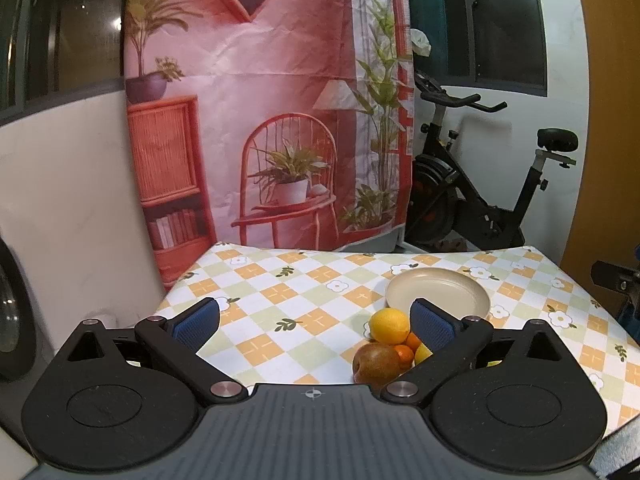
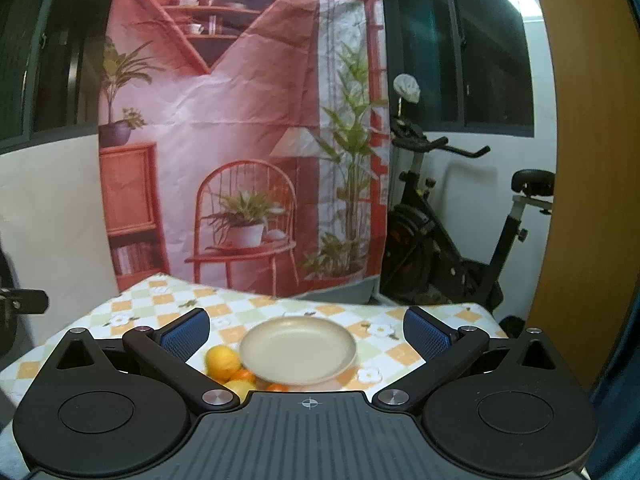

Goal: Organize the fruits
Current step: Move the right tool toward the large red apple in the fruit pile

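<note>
So, both my grippers are hovering over the table with the checkered tablecloth, and neither one has anything in it. The left gripper has its blue pads spread wide, empty gap between them. Same story for the right gripper, jaws fully apart, nothing held.

The fruit sits in a little cluster just in front of the beige plate, on the cloth, not on the plate. From the left wrist cam I see a big yellow-orange citrus closest to the plate, a brownish pear-looking fruit nearest the camera, a small orange one tucked between them, and a bit of something yellow peeking out behind my right-hand finger. I can't tell what that last one is, the finger covers most of it.

On the right wrist cam the plate is centered between the fingers and looks empty, though it's a bit blurry. The fruit pile shows at its near-left edge.

Behind the table hangs a pink printed backdrop, with an exercise bike off to the right.
</note>
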A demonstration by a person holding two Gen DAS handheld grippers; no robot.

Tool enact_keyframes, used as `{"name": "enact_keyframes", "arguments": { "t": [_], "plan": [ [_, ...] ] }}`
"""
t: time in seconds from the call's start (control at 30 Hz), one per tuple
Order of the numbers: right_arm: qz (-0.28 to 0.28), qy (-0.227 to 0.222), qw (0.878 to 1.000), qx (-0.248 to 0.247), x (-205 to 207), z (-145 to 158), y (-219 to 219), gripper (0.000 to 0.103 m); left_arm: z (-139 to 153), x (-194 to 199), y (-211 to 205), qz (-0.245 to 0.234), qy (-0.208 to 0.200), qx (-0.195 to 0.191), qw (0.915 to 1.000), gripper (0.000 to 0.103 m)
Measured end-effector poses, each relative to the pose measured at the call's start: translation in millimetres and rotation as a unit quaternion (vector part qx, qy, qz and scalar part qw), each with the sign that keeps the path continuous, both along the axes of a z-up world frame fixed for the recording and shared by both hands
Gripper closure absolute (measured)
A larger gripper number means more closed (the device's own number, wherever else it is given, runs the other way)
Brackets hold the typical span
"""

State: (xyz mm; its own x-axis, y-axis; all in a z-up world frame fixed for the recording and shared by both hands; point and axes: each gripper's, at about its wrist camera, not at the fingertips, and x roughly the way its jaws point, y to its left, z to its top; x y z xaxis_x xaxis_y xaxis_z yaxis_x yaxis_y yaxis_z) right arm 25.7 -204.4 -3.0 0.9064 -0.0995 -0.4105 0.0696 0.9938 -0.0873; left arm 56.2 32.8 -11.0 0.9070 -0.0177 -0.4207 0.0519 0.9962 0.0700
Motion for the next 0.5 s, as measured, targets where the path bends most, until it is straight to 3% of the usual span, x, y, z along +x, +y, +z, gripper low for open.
{"name": "enact_keyframes", "arguments": {
  "t": [0.23,0.5],
  "plan": [
    [0.006,-0.019,0.999,0.036,31,-36,-23,0.000,-18,32,-2,-0.007,0.004,-0.012,0.9999,0.007],
    [0.059,0.035,0.997,0.031,60,-80,-13,0.000,-48,60,-1,-0.040,0.023,-0.022,0.9987,0.019]
  ]
}}
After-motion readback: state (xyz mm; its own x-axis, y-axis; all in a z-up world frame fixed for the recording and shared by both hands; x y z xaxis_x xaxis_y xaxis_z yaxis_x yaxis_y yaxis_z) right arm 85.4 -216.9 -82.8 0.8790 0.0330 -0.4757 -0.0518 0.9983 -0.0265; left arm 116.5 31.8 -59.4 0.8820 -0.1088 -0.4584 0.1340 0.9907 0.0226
